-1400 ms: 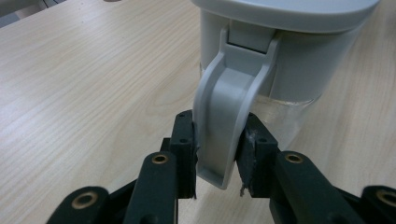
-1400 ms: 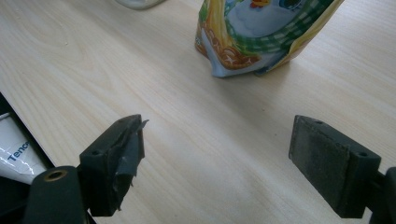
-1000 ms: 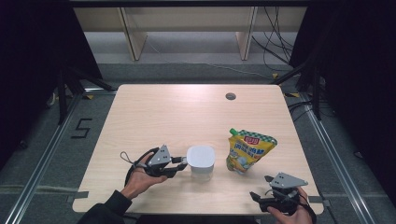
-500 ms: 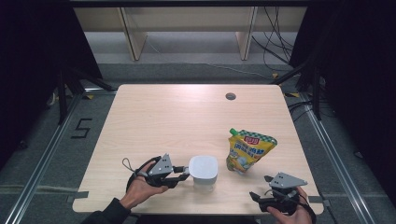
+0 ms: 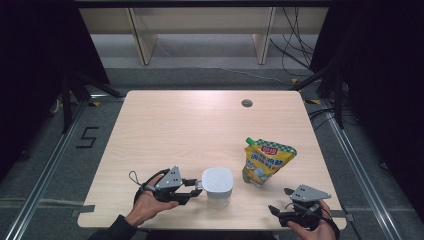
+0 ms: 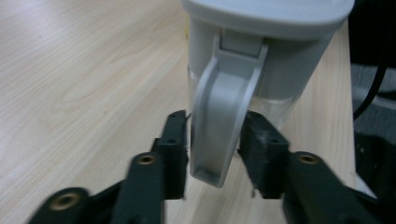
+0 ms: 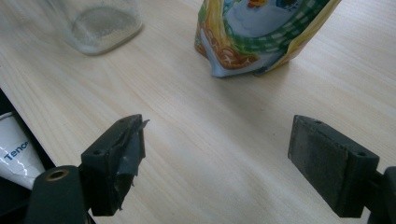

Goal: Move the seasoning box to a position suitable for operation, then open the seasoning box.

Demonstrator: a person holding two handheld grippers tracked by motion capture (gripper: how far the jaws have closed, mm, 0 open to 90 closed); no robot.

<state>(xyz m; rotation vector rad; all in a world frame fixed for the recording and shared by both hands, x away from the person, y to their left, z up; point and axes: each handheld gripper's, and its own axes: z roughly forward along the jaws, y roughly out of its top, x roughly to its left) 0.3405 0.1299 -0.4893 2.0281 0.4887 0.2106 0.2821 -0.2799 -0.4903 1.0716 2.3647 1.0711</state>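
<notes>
A clear container with a white lid stands near the table's front edge. My left gripper reaches it from the left. In the left gripper view its jaws flank the grey lid latch that hangs down the container's side. They have just been opening, and the pads stand close beside the latch without pressing it. A yellow and green spouted pouch stands to the right of the container. My right gripper rests at the front right edge, jaws wide apart and empty, pointing at the pouch and the container.
The light wooden table has a round cable hole at the far right. Dark floor, rails and cables surround it, with a shelf unit behind. The table's near edge runs just under both hands.
The left hand and the container have shifted a little toward the near edge. The left jaws now stand wider around the latch. The right gripper has not moved.
</notes>
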